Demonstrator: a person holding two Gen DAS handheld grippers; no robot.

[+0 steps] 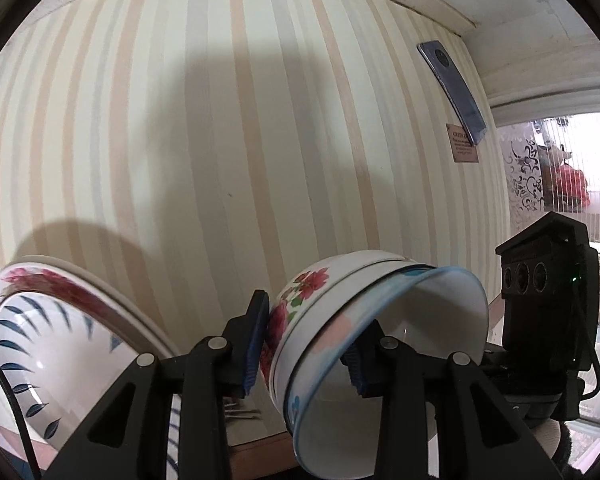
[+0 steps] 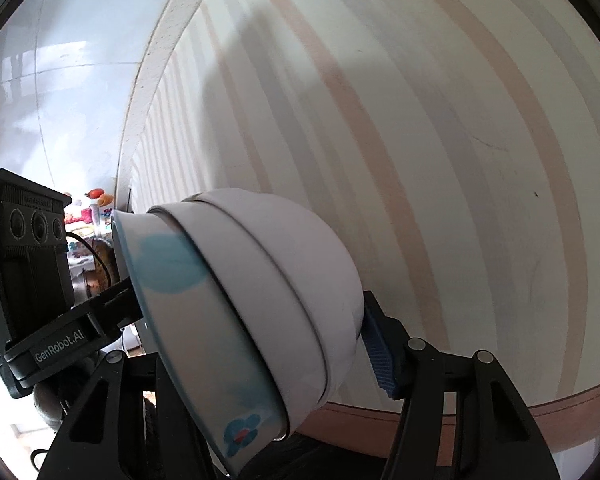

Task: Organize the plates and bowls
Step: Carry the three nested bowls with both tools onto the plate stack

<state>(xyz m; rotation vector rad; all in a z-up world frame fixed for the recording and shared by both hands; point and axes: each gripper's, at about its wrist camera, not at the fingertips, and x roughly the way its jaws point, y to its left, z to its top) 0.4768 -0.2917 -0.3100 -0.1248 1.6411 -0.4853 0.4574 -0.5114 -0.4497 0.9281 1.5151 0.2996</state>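
Observation:
A stack of nested bowls (image 1: 340, 320) hangs tilted on its side in front of a striped wall. The outer bowls carry red flowers; the innermost has a blue rim. My left gripper (image 1: 306, 354) is shut on the stack, one pad on the flowered outside and the other inside the blue-rimmed bowl. In the right wrist view the same stack (image 2: 268, 300) fills the space between the fingers of my right gripper (image 2: 296, 360). Its right pad (image 2: 380, 360) presses on the outermost bowl's base, and its left finger is hidden behind the bowls. Two plates (image 1: 40, 352) lean at the left.
The striped wall (image 1: 220, 140) is close ahead, with a phone (image 1: 452, 92) and a small plaque (image 1: 466, 148) fixed to it. A brown ledge edge (image 1: 256, 442) runs below. The right gripper's housing (image 1: 548, 292) stands at the right, before a window (image 1: 560, 168).

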